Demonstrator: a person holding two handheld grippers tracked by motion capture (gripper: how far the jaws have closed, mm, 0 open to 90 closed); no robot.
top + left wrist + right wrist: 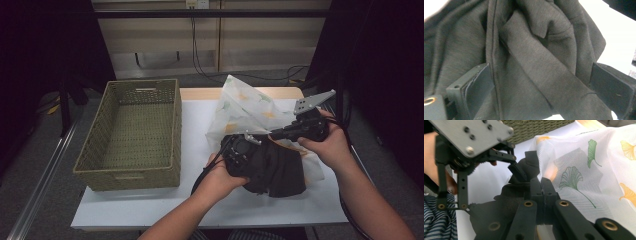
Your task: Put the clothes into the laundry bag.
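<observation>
dark grey garment (280,167), leaf-print white bag (245,110)

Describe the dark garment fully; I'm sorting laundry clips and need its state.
The dark garment is charcoal-grey, soft knit-looking fabric with seams and folds, crumpled in a heap on the white table, partly under a sheer leaf-printed mesh bag. The left gripper straddles a fold, jaws wide. The right gripper is shut at the bag's edge above it.

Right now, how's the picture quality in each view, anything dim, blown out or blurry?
High view: dim, edges nearly black, only the table lit. Left gripper view: dark garment soft and close, background blown out white. Right gripper view: bright; printed mesh bag sharp, near grey plate slightly soft.
</observation>
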